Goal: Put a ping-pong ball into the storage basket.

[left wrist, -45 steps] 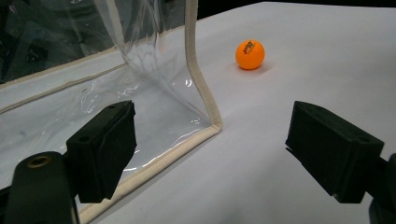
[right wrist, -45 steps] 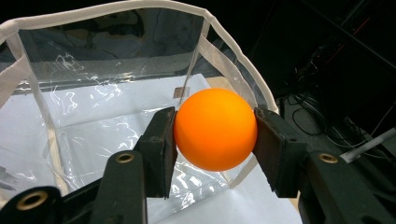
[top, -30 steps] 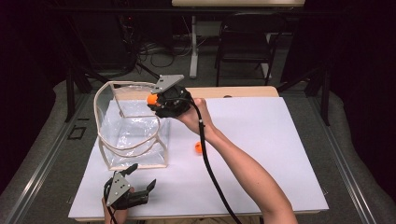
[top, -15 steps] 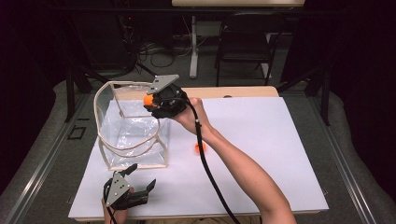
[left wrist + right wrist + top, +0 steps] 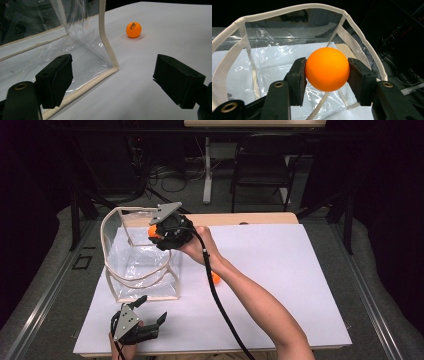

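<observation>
My right gripper (image 5: 156, 234) is shut on an orange ball (image 5: 327, 69) and holds it over the open top of a clear plastic bag (image 5: 137, 262) with cream trim. From the right gripper view the ball sits squeezed between both pads, above the bag's rim (image 5: 294, 9). A second orange ball (image 5: 133, 29) lies on the white table sheet right of the bag, partly behind the right forearm in the high view (image 5: 215, 278). My left gripper (image 5: 150, 312) rests near the table's front edge, open, with nothing between its fingers and the bag's near corner (image 5: 113, 68) just ahead.
The white sheet (image 5: 280, 270) covers the table. Dark floor with chairs and cables lies beyond the far edge. The right gripper's black cable (image 5: 220, 305) trails along the forearm toward the front edge.
The right gripper with its ball has shifted slightly left, farther over the bag's opening. The left gripper has stayed in place.
</observation>
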